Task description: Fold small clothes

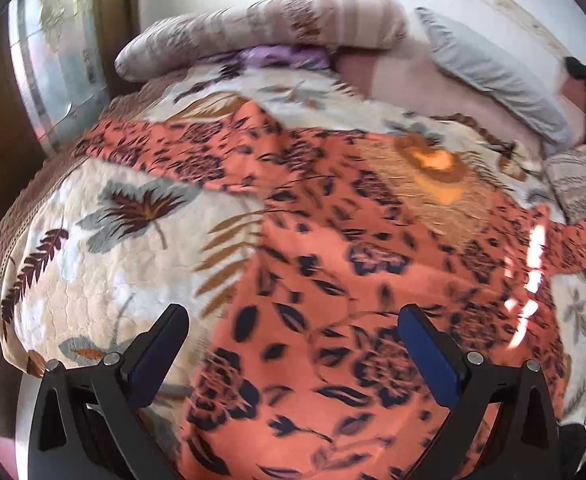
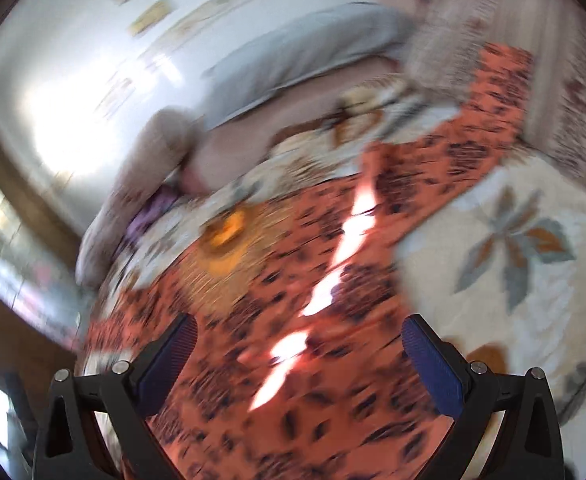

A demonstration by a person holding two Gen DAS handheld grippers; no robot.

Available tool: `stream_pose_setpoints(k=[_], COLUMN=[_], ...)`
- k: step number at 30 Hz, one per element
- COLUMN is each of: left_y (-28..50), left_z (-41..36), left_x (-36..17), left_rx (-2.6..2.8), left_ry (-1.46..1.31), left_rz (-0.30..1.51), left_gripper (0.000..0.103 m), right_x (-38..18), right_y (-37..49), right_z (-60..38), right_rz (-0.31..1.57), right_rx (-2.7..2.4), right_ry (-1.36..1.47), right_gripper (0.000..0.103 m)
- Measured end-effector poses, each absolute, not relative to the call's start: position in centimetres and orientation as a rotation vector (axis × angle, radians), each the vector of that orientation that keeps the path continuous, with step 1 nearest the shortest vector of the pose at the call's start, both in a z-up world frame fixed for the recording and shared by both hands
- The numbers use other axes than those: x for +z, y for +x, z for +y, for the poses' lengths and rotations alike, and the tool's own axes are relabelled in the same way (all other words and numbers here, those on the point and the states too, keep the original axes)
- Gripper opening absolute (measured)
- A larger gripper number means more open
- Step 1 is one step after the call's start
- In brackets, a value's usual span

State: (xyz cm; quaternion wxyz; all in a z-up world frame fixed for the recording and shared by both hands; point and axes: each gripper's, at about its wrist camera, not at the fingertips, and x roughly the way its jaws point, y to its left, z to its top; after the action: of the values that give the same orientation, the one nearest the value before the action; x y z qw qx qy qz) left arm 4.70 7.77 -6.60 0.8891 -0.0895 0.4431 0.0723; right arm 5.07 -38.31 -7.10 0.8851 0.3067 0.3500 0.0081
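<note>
The left gripper [image 1: 293, 320] has its fingers [image 1: 433, 352] spread wide and holding nothing, with the orange floral garment [image 1: 333, 248] lying spread on the bed [image 1: 105, 248] directly ahead of and beneath them. The right gripper [image 2: 299, 330], its view blurred, also has its fingers [image 2: 433, 364] wide apart and holding nothing over the same garment [image 2: 333, 360]. Beyond both pairs of fingers lie a grey pillow [image 1: 493, 76] and a rolled patterned blanket [image 1: 261, 28].

No text, label or number can be read anywhere.
</note>
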Motion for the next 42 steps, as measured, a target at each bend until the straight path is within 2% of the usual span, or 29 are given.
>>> stream_pose_setpoints(k=[6, 8, 9, 10, 12, 17, 18, 20, 21, 27, 32, 35, 38, 39, 40, 41, 42], left_y=[7.9, 8.8, 9.2, 9.5, 10.1, 10.7, 10.8, 10.7, 10.7, 10.1, 9.3, 8.8, 8.8, 8.9, 9.0, 9.0, 9.0], left_z=[12.7, 13.9, 14.5, 14.9, 15.7, 17.9, 18.2, 18.4, 18.5, 19.6, 20.4, 21.0, 20.9, 20.7, 20.5, 20.2, 20.1], left_x=[-10.0, -10.8, -11.3, -11.6, -12.3, -13.9, -14.1, -14.1, -14.0, -14.1, -14.0, -13.9, -13.9, -13.9, -13.9, -14.0, -14.0], left_rx=[0.255, 0.265, 0.27, 0.279, 0.293, 0.345, 0.349, 0.355, 0.354, 0.344, 0.311, 0.29, 0.279, 0.276, 0.273, 0.271, 0.267], left_ry=[-0.234, -0.261, -0.276, -0.283, -0.283, -0.323, -0.327, -0.313, -0.312, -0.396, -0.456, -0.516, -0.507, -0.482, -0.46, -0.437, -0.42], left_rz=[0.996, 0.987, 0.987, 0.985, 0.98, 0.992, 0.993, 0.99, 0.988, 0.955, 0.934, 0.912, 0.915, 0.925, 0.935, 0.943, 0.95], left_gripper=[0.103, 0.103, 0.103, 0.103, 0.103, 0.103, 0.103, 0.103, 0.103, 0.103, 0.103, 0.103, 0.103, 0.103, 0.103, 0.103, 0.103], right_x=[-8.5, -7.7, -7.1, -6.3, -5.0, -5.2, -5.3, -5.1, -4.8, 3.1, 10.0, 9.6, 4.1, 0.7, -2.8, -5.9, -9.4], right_y=[12.9, 15.8, 16.6, 17.9, 20.9, 28.0, 29.4, 31.1, 31.9, 31.7, 29.0, 27.4, 27.8, 28.5, 29.2, 29.7, 30.0], right_z=[-54.5, -58.6, -60.3, -62.0, -65.1, -67.8, -68.0, -67.9, -68.2, -58.4, -42.1, -32.1, -23.3, -20.7, -18.6, -16.9, -15.3], right_rz=[0.676, 0.652, 0.612, 0.586, 0.553, 0.657, 0.684, 0.736, 0.767, 0.599, 0.431, 0.415, 0.525, 0.601, 0.684, 0.758, 0.855], right_rx=[-0.293, -0.386, -0.431, -0.483, -0.57, -0.732, -0.747, -0.752, -0.743, -0.461, -0.036, 0.184, 0.308, 0.333, 0.339, 0.344, 0.353], right_ry=[0.761, 0.744, 0.717, 0.691, 0.617, 0.373, 0.316, 0.244, 0.246, 0.216, 0.298, 0.368, 0.45, 0.489, 0.494, 0.476, 0.445], right_gripper=[0.102, 0.097, 0.09, 0.088, 0.088, 0.088, 0.085, 0.014, 0.004, 0.004, 0.004, 0.005, 0.011, 0.033, 0.077, 0.09, 0.091])
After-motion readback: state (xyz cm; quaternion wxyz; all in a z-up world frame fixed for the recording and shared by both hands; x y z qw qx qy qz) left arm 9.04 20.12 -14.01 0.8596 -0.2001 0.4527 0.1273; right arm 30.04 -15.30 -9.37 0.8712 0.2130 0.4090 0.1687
